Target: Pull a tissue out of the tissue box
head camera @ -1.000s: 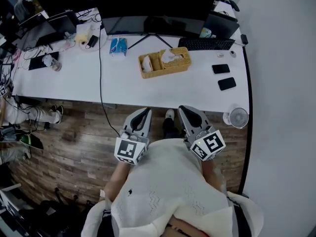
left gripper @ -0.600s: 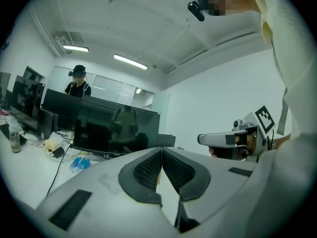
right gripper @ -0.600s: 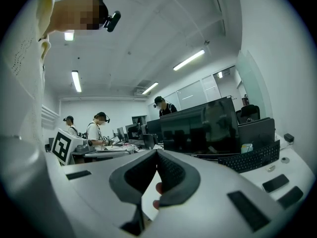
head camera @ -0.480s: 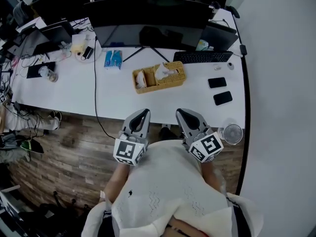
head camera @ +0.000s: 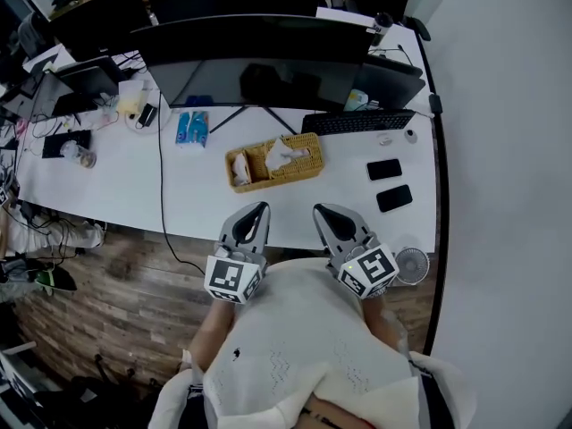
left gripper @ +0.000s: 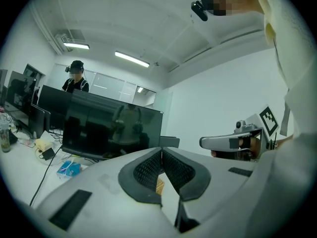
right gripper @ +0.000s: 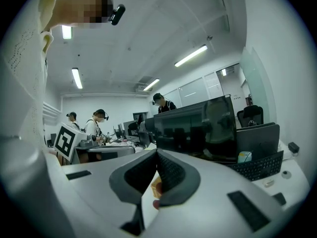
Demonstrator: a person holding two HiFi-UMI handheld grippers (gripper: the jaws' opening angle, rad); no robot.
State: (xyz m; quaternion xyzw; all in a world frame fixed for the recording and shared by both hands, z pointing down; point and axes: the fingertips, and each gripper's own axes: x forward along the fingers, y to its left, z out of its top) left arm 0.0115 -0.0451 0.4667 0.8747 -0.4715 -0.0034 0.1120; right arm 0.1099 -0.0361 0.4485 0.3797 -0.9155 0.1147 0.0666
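Observation:
The tissue box is a woven wicker basket [head camera: 273, 161] on the white desk [head camera: 179, 195], with a white tissue [head camera: 282, 154] poking up from its middle. Both grippers are held side by side at the desk's near edge, short of the basket. My left gripper [head camera: 254, 213] is shut and empty, its tips meeting in the left gripper view [left gripper: 161, 149]. My right gripper [head camera: 323, 214] is also shut with nothing in it [right gripper: 157, 153]. A sliver of the basket [left gripper: 159, 185] shows below the closed left pads, and a sliver of the basket [right gripper: 154, 187] shows below the right ones.
A wide monitor [head camera: 259, 61] stands behind the basket, with a keyboard [head camera: 357, 121] to its right. Two phones [head camera: 384, 169] [head camera: 394, 197] lie at the right, near a small fan [head camera: 411, 264] past the desk edge. A blue packet [head camera: 191, 129] and a black cable [head camera: 161, 177] lie left.
The desk and basket have slid nearer to the grippers and leftward in the head view. Both grippers stay shut and side by side.

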